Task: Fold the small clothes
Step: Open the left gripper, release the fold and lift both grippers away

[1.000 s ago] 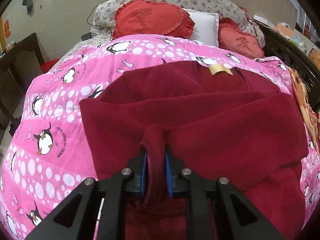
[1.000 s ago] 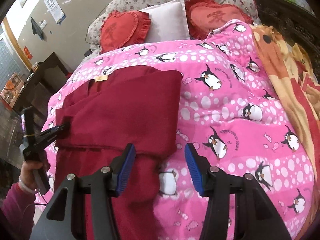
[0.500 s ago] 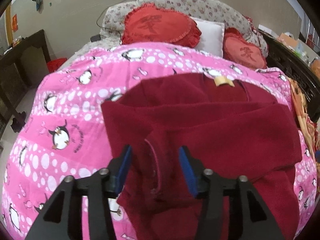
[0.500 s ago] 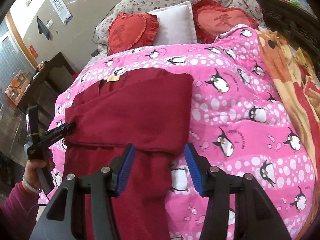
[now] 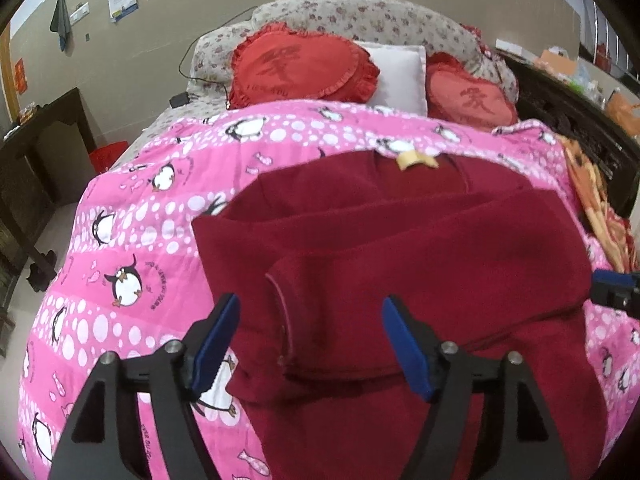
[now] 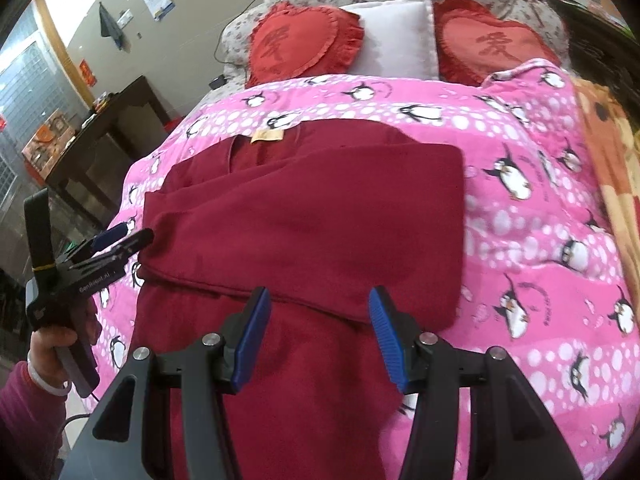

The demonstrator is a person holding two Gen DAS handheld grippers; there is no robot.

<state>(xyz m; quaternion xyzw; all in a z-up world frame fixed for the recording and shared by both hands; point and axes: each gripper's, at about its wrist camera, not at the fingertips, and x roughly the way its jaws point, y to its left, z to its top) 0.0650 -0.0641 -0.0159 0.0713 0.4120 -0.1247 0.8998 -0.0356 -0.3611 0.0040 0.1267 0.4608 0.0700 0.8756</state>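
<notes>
Left wrist view: my left gripper [image 5: 310, 340], jaws just spread, released sleeve cuff [image 5: 280, 280] between them.
Right wrist view: my right gripper [image 6: 318, 334] spread, empty, over maroon garment [image 6: 320, 216].

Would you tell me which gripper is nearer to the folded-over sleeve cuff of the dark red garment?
Left. The left gripper, jaws just opened, straddles the sleeve cuff; the right gripper hangs open over the garment's other side.

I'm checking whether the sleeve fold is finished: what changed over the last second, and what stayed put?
The left gripper let go of the dark red garment's cuff: its jaws have just been opening and now stand wide, pulled back, with the cuff lying loose on the folded garment. The right gripper shifted over the garment, jaws unchanged, holding nothing. The penguin quilt and heart pillows stayed put.
</notes>
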